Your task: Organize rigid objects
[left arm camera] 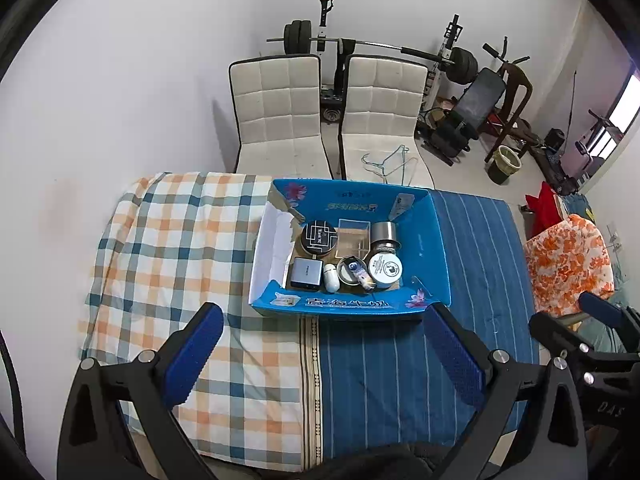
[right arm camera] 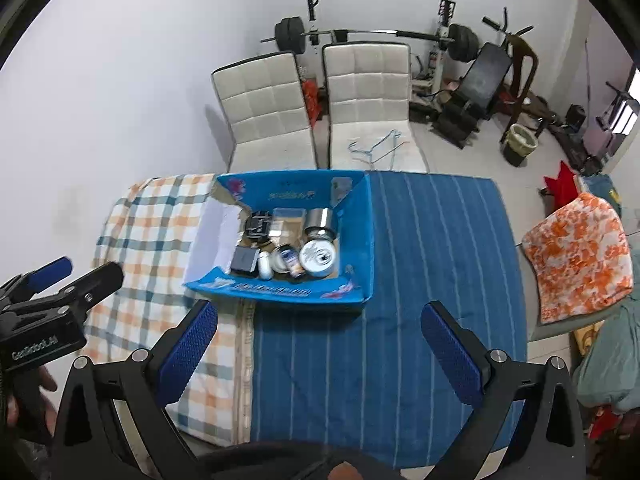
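Blue cardboard box (left arm camera: 352,248) of small tins and gadgets, on cloth-covered counter (left arm camera: 392,368). Straight ahead of left claw (left arm camera: 328,360), ahead-left of right claw (right arm camera: 320,356). Both spread wide, empty; left nearer.

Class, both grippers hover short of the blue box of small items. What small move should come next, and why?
Probably ease the right gripper forward and down toward the blue box. Both it and the left gripper are open and empty, and every item, such as the white round tin, lies inside the box.

Both wrist cameras look down over the table from its near edge, sharing the blue box (left arm camera: 438,240)
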Motion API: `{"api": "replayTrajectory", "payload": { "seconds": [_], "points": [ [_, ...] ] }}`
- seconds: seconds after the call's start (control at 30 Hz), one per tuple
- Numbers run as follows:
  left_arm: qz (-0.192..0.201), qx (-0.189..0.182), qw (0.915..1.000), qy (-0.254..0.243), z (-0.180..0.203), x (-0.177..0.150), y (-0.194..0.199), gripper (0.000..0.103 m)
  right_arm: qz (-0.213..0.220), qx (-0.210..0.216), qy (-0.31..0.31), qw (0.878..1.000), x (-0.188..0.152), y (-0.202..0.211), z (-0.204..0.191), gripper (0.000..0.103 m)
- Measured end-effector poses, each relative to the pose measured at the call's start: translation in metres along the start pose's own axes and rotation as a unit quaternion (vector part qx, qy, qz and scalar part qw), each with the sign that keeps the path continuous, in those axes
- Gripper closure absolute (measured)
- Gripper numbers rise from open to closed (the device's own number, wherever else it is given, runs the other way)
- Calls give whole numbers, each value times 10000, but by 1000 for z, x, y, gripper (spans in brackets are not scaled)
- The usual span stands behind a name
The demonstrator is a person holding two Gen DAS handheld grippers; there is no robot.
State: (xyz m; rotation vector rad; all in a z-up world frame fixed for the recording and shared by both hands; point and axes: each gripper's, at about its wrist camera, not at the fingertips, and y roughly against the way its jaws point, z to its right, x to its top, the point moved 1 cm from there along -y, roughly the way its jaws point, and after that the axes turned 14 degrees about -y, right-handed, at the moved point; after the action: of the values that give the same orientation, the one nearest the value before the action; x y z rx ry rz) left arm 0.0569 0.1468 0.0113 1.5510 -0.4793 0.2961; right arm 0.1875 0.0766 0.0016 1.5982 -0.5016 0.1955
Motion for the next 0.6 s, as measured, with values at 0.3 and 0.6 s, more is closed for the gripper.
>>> {"api": "replayTrajectory", "payload": {
  "seconds": [0.3, 0.6],
  "points": [
    [-113, 108, 9999, 30, -3, 3, -26, 0, 12, -326, -161, 9993, 13, -38, 6, 0],
    [-138, 146, 9998, 6, -2, 11, -44, 0, -28, -474, -225, 9986, 21, -65, 9, 0]
  ]
}}
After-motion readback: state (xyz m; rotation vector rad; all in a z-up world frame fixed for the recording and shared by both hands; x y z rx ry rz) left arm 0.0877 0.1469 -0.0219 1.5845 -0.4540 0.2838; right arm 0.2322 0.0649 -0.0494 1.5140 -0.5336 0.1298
